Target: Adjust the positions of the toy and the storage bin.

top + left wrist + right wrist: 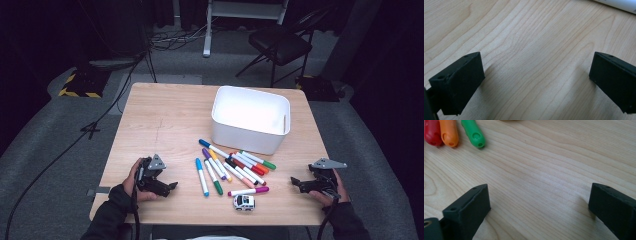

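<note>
Several coloured markers (235, 167) lie loose on the wooden table (165, 117), in front of a white bin (250, 119). A small white toy car (244, 202) sits near the front edge. My left gripper (171, 186) rests on the table at the front left, held by a hand, jaws wide apart over bare wood (536, 75). My right gripper (295, 182) rests at the front right, also open with nothing between its jaws (539, 205). In the right gripper view the red, orange and green marker caps (472, 132) show at the top left.
A folding chair (280, 42) and a white frame stand beyond the table's far edge. Cables run over the floor at the left. Bare tabletop stretches across the left half and behind the left gripper.
</note>
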`<control>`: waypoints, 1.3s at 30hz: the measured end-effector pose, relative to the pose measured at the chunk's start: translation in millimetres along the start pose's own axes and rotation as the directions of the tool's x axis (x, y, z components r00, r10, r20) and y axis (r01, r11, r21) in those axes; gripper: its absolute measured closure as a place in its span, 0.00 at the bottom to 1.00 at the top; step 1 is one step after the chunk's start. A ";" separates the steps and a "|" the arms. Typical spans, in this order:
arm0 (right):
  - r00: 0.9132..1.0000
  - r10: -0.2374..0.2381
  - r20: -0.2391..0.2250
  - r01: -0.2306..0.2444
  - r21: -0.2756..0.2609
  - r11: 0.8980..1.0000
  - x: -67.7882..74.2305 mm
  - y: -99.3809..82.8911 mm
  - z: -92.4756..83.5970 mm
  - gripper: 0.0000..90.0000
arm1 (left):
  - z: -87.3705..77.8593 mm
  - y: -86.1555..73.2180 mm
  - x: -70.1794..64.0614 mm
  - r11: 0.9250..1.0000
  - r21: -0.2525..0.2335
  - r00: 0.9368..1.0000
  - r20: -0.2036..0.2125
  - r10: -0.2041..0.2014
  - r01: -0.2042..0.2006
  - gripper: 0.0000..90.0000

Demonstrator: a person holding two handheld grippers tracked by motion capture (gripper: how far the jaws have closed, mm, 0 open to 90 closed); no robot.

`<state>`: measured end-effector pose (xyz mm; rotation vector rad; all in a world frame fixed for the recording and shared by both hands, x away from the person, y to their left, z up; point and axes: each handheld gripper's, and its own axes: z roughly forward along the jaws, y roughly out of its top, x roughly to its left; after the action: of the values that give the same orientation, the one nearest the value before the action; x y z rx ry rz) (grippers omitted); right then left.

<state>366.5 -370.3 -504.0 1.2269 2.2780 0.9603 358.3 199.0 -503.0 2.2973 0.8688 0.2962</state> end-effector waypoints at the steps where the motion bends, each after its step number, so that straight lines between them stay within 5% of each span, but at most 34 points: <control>1: 1.000 0.000 0.000 0.000 0.000 1.000 0.0 0.0 0.0 0.05 | 0.0 0.0 0.0 1.000 0.000 1.000 0.000 0.000 0.000 0.00; 3: 1.000 0.013 0.004 -0.013 -0.033 0.999 -2.3 -0.9 -2.6 0.23 | 0.4 0.0 -0.3 1.000 -0.003 1.000 0.003 -0.003 0.003 0.00; 10: 0.999 0.039 -0.006 -0.039 -0.108 0.993 -4.1 9.9 -11.6 0.18 | 0.5 -0.4 -1.5 1.000 -0.004 1.000 0.002 -0.011 0.011 0.00; 16: 1.000 0.027 -0.012 -0.029 -0.216 0.976 -1.6 45.3 -28.0 0.22 | -0.2 0.2 -2.4 1.000 -0.003 1.000 -0.020 -0.006 0.006 0.00; 24: 0.993 -0.032 0.114 0.064 -0.293 0.954 7.0 114.7 -34.5 0.34 | 0.7 0.0 -3.0 1.000 0.002 1.000 0.004 -0.023 0.023 0.00; 29: 0.995 -0.033 0.093 0.063 -0.339 0.939 6.0 145.0 -37.8 0.39 | 0.7 0.0 -3.1 1.000 0.002 1.000 0.004 -0.024 0.024 0.00; 31: 0.995 -0.030 0.092 0.059 -0.335 0.940 5.7 149.1 -36.8 0.40 | 0.7 0.0 -3.0 1.000 0.002 1.000 0.004 -0.023 0.023 0.00; 32: 0.996 -0.019 0.090 0.046 -0.309 0.950 1.4 160.3 -31.2 0.44 | 0.6 0.0 -3.0 1.000 0.002 1.000 0.001 -0.022 0.022 0.00; 39: 0.997 0.020 0.081 -0.001 -0.228 0.974 -10.2 176.1 -6.7 0.61 | 0.2 0.5 -2.1 1.000 -0.004 1.000 -0.016 -0.001 0.001 0.00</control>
<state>469.7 -313.6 -372.6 1.1579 2.0347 1.1183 357.1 197.3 -502.8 2.2938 0.8770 0.3162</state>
